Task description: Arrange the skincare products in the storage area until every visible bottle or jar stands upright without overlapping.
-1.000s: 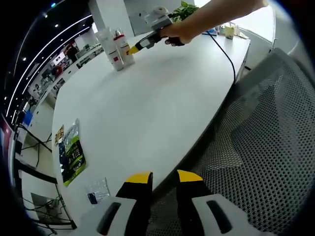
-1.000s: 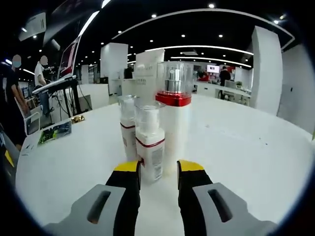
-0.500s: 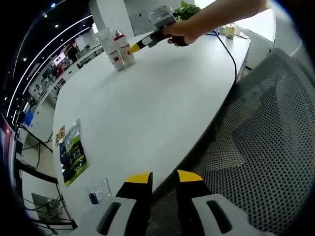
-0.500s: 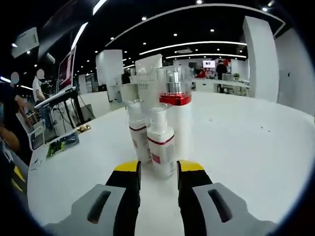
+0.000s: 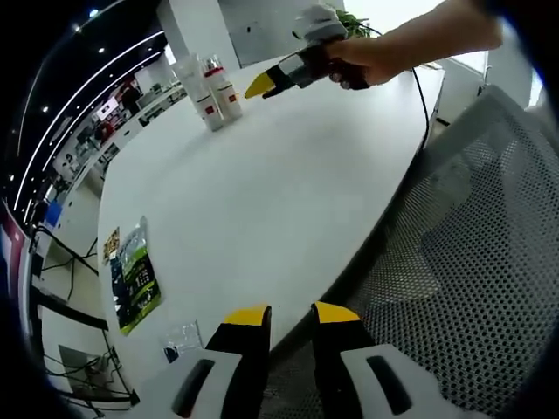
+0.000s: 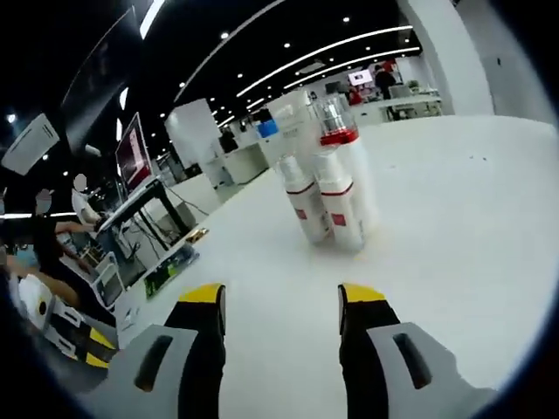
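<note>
We see the white bench (image 5: 262,175) with wide bare room at every clock direction around the cluster, its edge far from the bottles. The skincare bottles (image 6: 327,188) stand upright at 12 o'clock of our right tongs (image 6: 281,297), packed touching, so a sideways nudge could topple several. Both right and left tongs (image 5: 286,312) sit released, gripping nothing.

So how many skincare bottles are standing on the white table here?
3 clearly: two small red-banded bottles in front, a taller red-collared bottle behind. A white box stands behind them and may hide more.
</note>
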The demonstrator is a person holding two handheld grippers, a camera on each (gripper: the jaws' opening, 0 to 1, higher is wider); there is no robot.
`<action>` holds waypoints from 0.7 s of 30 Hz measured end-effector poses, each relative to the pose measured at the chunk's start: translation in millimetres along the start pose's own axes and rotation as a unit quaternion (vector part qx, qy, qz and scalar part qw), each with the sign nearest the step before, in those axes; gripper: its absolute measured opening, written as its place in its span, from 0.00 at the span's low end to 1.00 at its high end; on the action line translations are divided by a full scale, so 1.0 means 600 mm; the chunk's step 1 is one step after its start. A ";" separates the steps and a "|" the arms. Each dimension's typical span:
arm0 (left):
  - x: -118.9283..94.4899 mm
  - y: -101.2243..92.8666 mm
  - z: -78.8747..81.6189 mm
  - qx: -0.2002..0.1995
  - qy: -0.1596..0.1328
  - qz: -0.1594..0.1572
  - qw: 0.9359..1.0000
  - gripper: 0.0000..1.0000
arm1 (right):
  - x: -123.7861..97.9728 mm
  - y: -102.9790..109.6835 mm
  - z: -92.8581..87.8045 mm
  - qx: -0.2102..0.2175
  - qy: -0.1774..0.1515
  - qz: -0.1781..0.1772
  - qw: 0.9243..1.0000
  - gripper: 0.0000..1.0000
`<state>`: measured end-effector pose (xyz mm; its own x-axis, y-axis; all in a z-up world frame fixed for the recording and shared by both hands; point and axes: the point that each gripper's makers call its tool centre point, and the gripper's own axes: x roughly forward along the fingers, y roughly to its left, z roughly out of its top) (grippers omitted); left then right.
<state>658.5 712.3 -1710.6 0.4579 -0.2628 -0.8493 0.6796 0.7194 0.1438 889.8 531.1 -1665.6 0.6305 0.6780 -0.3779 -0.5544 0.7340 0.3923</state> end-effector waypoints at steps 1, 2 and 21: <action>0.000 0.000 0.000 0.000 0.001 0.000 1.000 0.19 | -0.006 0.010 -0.002 0.005 -0.002 0.006 1.000 0.51; 0.000 0.000 -0.001 0.000 0.001 0.000 1.000 0.19 | -0.015 0.028 -0.004 0.011 -0.002 0.013 1.000 0.52; -0.020 0.017 0.019 0.007 -0.026 0.012 1.000 0.19 | -0.121 0.227 -0.015 0.050 0.009 0.113 0.992 0.85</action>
<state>666.5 715.1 -1693.2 0.5030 -0.2800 -0.8177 0.6763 0.7166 0.1706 763.6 582.4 -1591.9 0.4861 0.8258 -0.2858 -0.6234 0.5569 0.5488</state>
